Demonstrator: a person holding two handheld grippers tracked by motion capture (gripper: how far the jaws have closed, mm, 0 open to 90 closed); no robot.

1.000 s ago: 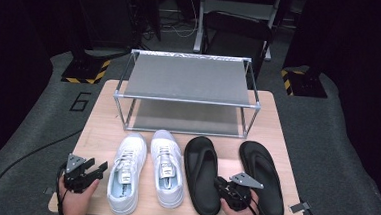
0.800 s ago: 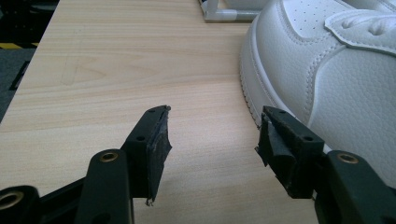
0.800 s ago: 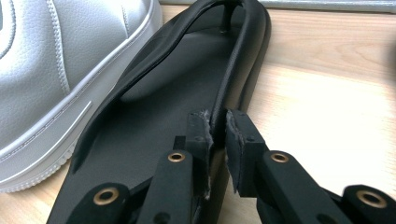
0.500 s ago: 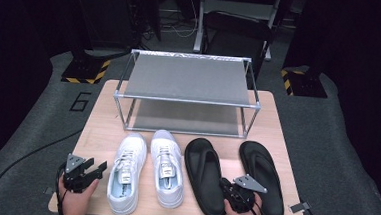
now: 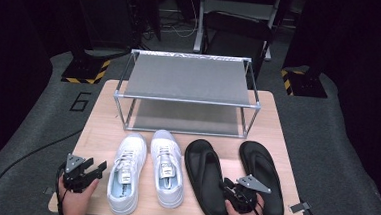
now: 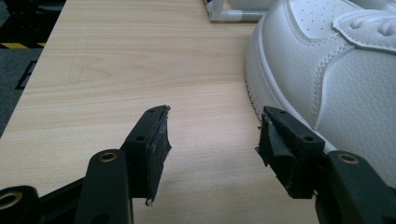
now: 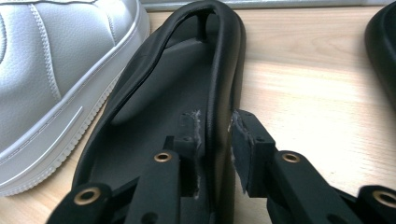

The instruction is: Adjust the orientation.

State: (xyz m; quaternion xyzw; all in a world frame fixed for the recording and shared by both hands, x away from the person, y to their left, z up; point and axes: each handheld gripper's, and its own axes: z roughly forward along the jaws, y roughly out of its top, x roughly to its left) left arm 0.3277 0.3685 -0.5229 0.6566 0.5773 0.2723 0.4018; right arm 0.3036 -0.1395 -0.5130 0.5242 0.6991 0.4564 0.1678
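Note:
Two white sneakers [image 5: 126, 173] [image 5: 167, 168] and two black flip-flops [image 5: 205, 173] [image 5: 262, 172] lie in a row at the table's front. My right gripper [image 5: 228, 185] is at the heel of the left flip-flop [image 7: 154, 112]. Its jaws straddle that sandal's right rim [image 7: 215, 140] and have just been opening, so the pads stand close to the rim without clamping it. My left gripper [image 5: 93, 167] hovers low over bare wood left of the left sneaker [image 6: 336, 70]. It is open [image 6: 212, 135] with nothing between its pads.
A metal two-shelf rack [image 5: 187, 80] stands at the back of the wooden table [image 5: 97, 132], both shelves bare. The second flip-flop [image 7: 385, 42] lies a short gap to the right of the right gripper. Dark floor surrounds the table.
The right gripper has shifted slightly at the black flip-flop's heel. The left gripper and all the shoes stay where they were.

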